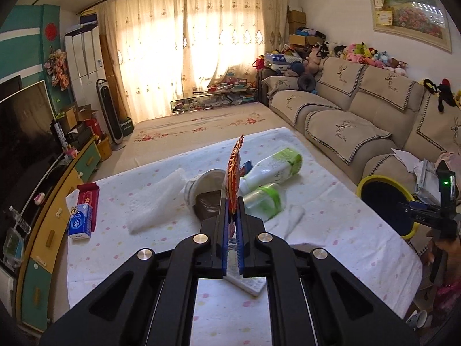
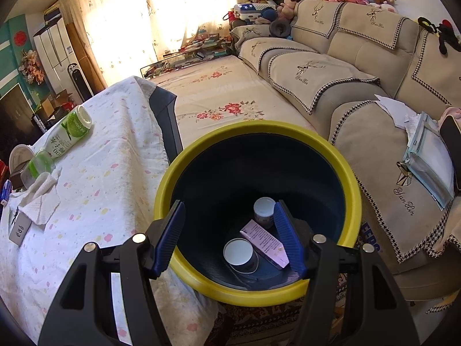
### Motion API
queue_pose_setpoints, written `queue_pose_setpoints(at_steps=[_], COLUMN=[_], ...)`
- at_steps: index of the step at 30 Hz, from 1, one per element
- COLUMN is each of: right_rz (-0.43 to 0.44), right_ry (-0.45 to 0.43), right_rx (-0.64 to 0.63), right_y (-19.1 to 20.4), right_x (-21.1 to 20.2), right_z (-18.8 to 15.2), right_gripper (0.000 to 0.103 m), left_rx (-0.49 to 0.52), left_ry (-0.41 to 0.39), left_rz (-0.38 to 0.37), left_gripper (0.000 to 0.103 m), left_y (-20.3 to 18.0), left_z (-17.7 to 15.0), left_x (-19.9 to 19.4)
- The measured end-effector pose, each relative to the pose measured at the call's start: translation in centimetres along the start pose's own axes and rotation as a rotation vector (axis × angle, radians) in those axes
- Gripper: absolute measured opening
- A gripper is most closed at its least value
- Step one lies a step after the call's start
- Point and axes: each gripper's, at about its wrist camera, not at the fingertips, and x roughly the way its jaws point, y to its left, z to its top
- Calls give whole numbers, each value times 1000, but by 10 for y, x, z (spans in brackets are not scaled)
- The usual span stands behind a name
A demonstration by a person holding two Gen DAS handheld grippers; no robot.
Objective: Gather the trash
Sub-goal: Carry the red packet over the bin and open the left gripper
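My left gripper (image 1: 233, 219) is shut on an orange snack wrapper (image 1: 234, 173) and holds it upright above the table. Behind it lie a tipped paper cup (image 1: 201, 184), a white-and-green bottle (image 1: 273, 167) and a smaller clear green bottle (image 1: 263, 200). My right gripper (image 2: 230, 236) is open and empty over the yellow-rimmed bin (image 2: 259, 291), which stands beside the table. In the bin lie a paper cup (image 2: 240, 255), a pink box (image 2: 265, 243) and a small jar (image 2: 263, 209). The bin also shows in the left wrist view (image 1: 371, 180).
The table has a white dotted cloth (image 1: 331, 230). On it lie a crumpled napkin (image 2: 40, 199), a white foam sheet (image 1: 155, 199), a blue tissue pack (image 1: 80, 222) and a red pack (image 1: 89, 199). A sofa (image 2: 360, 66) runs along the right; a TV cabinet (image 1: 57, 201) is at left.
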Motion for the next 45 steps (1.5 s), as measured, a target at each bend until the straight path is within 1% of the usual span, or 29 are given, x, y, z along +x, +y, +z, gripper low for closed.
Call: queue_pose_setpoints(at_steps=[3, 7, 11, 14, 16, 20, 24, 27, 31, 32, 33, 34, 35, 36, 39, 45], right_rz=[-4, -17, -49, -72, -85, -103, -110, -112, -111, -112, -111, -111, -112, -113, -113, -110], right_ry=[-9, -22, -38, -47, -51, -54, -47, -39, -33, -31, -30, -28, -27, -26, -26, -13], right_rx=[13, 36, 61, 88, 107, 140, 165, 175, 182, 182, 182, 182, 181, 180, 177, 154], right_y=[-8, -23, -43, -61, -74, -95, -110, -116, -120, -121, -121, -121, -121, -121, -120, -109], right_x=[-6, -14, -23, -30, -34, -38, -38, -35, -31, -30, -29, -29, -28, -28, -28, -25], right_z=[-2, -4, -7, -9, -10, -14, -16, -17, -20, -20, -20, -20, -20, -20, -20, -20], right_gripper=[61, 61, 61, 62, 63, 63, 63, 64, 64, 64, 64, 64, 64, 64, 64, 65], left_rx=[43, 103, 162, 199, 216, 238, 269, 275, 295, 297, 295, 290, 284, 283, 270, 229], left_ry=[-9, -9, 7, 21, 38, 89, 141, 188, 215, 218, 223, 223, 218, 216, 219, 180], left_rz=[-66, -180, -298, -367, -405, -452, -471, -493, -492, -489, -485, -484, -480, -476, -479, -459], left_gripper=[5, 5, 5, 5, 5, 5, 5, 6, 8, 13, 27, 36, 48, 50, 51, 56], left_y=[-35, -91, -155, -198, -224, -268, -302, -321, -338, -341, -343, -343, -343, -342, -332, -291], left_z=[6, 13, 20, 23, 26, 29, 28, 26, 19, 18, 17, 17, 16, 15, 14, 14], left_x=[-6, -2, 16, 32, 47, 83, 121, 141, 159, 161, 164, 165, 166, 166, 163, 142])
